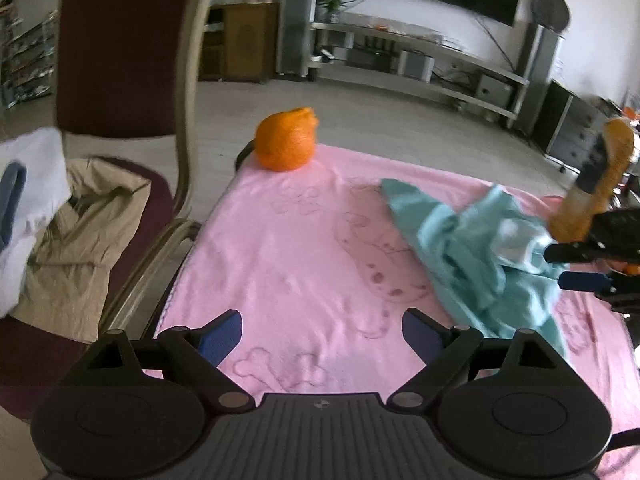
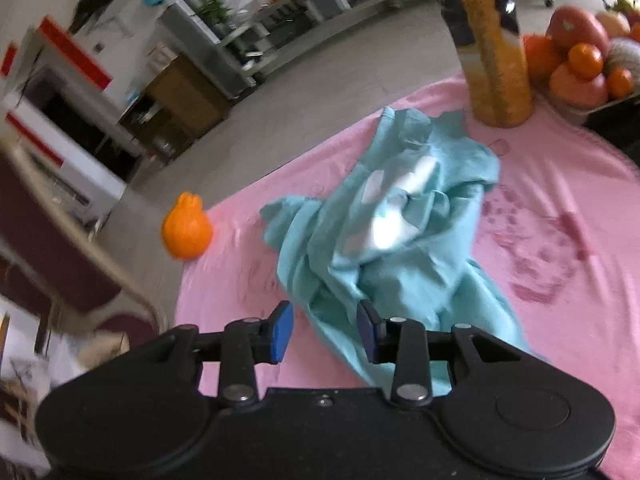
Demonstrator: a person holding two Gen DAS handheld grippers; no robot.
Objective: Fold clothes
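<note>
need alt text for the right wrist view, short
A crumpled teal garment lies on a pink blanket, with the right gripper open just above its near edge, pads not pressing the cloth. An orange toy sits at the blanket's far left edge; a fruit bowl stands top right.

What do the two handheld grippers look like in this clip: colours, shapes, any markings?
Both match: the left gripper and right gripper have matte black bodies with a ribbed centre panel, two round black housings, black linkage bars with silver pivot pins, and blue pads on the fingers. A small emblem sits on the left body. No hands, sleeves or cables show.
</note>
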